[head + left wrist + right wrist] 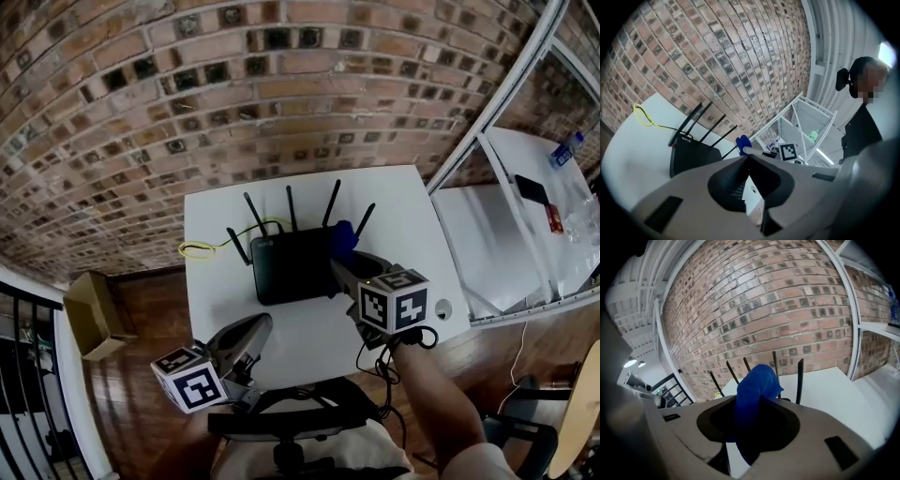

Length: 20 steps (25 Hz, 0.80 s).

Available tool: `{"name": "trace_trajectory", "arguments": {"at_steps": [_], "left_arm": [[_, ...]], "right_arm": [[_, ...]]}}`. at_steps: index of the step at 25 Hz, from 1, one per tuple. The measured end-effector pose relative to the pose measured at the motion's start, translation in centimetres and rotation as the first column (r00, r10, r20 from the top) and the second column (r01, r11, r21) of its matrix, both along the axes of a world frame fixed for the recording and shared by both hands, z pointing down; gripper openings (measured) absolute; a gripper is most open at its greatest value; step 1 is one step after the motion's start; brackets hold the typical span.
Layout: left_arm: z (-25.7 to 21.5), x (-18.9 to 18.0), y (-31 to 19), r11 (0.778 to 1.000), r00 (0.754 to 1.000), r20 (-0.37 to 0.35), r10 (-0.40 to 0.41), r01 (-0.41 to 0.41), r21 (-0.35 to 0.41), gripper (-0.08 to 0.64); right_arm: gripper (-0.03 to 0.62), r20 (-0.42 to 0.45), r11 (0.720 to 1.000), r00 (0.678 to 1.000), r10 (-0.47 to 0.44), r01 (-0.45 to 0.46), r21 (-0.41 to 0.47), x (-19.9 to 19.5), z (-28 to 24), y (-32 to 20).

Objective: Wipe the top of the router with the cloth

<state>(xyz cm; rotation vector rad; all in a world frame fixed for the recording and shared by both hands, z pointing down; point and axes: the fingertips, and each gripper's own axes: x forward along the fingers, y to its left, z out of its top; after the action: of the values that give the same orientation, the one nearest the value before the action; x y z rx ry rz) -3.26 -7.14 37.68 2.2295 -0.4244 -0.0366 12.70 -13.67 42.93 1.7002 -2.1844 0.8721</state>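
Your right gripper [345, 267] is clamped on the cloth [342, 239] at the right edge of the router [286, 267], left gripper [255, 330] closed and empty near you: wipe looks about to start, so lower the cloth flat and sweep across the top.

- Our left grey plastic two-jaw gripper [261, 326] sits low and close to our body in the head view. Its marker cube is nearest us and its nose is angled up and to the right.
- Its jaws meet at the tips, with nothing between them.
- Our right grey plastic two-jaw gripper [339, 259] reaches further forward and tips downward.
- Its jaws are clamped on a crumpled blue cloth [757, 380].
- Our bare right forearm [433, 386] runs straight back from its marker cube.
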Motion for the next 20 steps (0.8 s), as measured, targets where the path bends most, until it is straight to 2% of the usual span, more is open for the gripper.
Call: {"name": "trace_trajectory", "arguments": {"at_steps": [4,9,12,16,20], "left_arm": [[0.4,1.5,0.0,1.0,1.0,0.028,-0.011,0.012,-0.025,0.008],[-0.4,3.5,-0.8,0.999,0.999,0.019,-0.033,0.034,-0.011,0.008],[0.0,4.7,-0.7,0.999,0.999,0.032,-0.029,0.03,-0.036,0.008],[-0.3,5.9,-1.1,0.999,0.999,0.015,-0.034,0.034,-0.026,0.008],[0.3,6.0,-1.6,0.999,0.999,0.034,-0.037,0.038,-0.029,0.008]], "right_arm": [[0.143,0.002,1.0,1.0,0.004,-0.004,-0.005,2.8,0.2,-1.7],[0.143,0.017,0.998,1.0,0.005,-0.006,0.066,5.0,-2.7,-4.5],[0.143,0.052,0.996,0.999,0.002,-0.007,0.093,5.7,-3.7,-5.8],[0.143,0.097,0.996,0.995,0.006,-0.014,0.084,6.2,-2.6,-6.6],[0.143,0.146,0.997,0.988,0.052,-0.06,0.047,7.5,-0.5,-6.2]]}}
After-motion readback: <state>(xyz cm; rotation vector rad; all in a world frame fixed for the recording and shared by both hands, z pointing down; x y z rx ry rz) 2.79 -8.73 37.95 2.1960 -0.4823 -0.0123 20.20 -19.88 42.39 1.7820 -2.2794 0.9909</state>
